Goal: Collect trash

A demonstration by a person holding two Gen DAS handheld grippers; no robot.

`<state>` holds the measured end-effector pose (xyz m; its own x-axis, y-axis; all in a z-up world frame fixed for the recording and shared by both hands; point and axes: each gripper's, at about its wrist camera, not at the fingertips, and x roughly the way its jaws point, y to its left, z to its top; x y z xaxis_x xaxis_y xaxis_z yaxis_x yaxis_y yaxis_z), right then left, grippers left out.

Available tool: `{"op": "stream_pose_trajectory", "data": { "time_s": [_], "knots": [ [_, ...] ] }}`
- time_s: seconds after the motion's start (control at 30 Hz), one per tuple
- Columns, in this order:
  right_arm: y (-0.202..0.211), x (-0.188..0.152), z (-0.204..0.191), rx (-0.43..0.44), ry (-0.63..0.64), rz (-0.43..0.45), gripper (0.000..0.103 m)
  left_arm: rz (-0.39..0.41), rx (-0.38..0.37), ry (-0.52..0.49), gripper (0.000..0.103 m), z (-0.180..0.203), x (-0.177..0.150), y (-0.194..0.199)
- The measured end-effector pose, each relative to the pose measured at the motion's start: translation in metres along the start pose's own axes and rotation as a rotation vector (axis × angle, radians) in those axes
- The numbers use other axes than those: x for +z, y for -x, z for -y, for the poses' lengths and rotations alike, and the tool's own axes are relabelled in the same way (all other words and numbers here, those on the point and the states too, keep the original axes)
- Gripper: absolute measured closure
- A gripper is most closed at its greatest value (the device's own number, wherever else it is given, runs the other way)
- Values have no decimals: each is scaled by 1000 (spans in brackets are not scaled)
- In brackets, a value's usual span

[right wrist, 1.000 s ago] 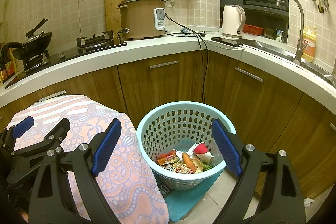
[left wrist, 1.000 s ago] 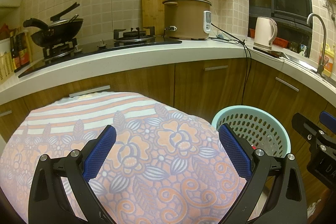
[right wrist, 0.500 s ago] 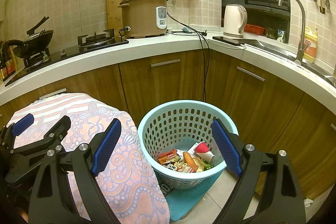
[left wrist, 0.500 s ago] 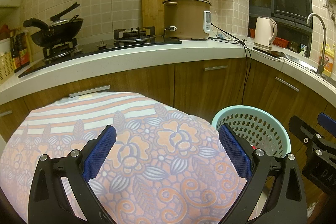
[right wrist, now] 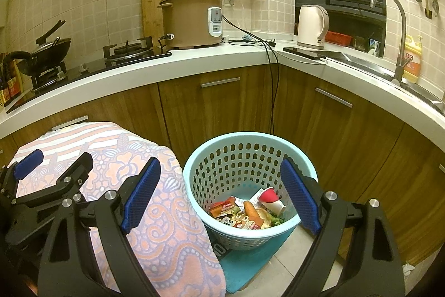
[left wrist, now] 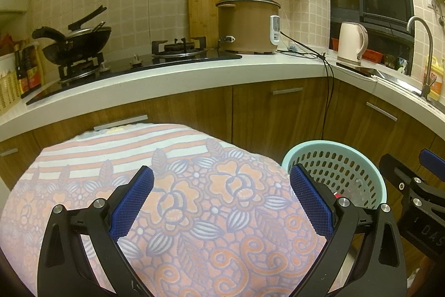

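A light blue perforated basket (right wrist: pixel 222 157) stands on the floor beside a table covered with a floral cloth (right wrist: pixel 155 202); it also shows in the left wrist view (left wrist: pixel 347 157). Trash lies in its bottom: a red and white paper cup (right wrist: pixel 269 197), snack wrappers (right wrist: pixel 225 208) and food scraps (right wrist: pixel 251 209). My right gripper (right wrist: pixel 219 199) is open and empty, above the basket's near rim. My left gripper (left wrist: pixel 221 203) is open and empty, above the floral cloth (left wrist: pixel 194 185).
A white L-shaped counter (right wrist: pixel 250 57) over wooden cabinets holds a brown rice cooker (right wrist: pixel 192 18), a white kettle (right wrist: pixel 313 27), a gas hob with a wok (right wrist: pixel 41 52) and a sink tap (right wrist: pixel 395 32). A black cord (right wrist: pixel 274 91) hangs down behind the basket.
The right gripper has drifted slightly, so the basket sits a little lower-left in its view. In the left view the right gripper has shifted a little. Both stay open.
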<state>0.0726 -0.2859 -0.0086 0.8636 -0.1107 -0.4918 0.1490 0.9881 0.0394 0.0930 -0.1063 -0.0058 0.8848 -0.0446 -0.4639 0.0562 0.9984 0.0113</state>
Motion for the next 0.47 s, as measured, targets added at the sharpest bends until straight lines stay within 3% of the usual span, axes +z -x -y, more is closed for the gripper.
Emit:
{"op": "stream_pose_trajectory", "data": {
  "time_s": [0.17,0.47],
  "knots": [
    [-1,0,0,0,2,-3,20,19,23,-17,8,0,0,3],
    [-3,0,0,3,-1,-9,20,-25,-22,-13,7,2,-1,-2]
  ]
}}
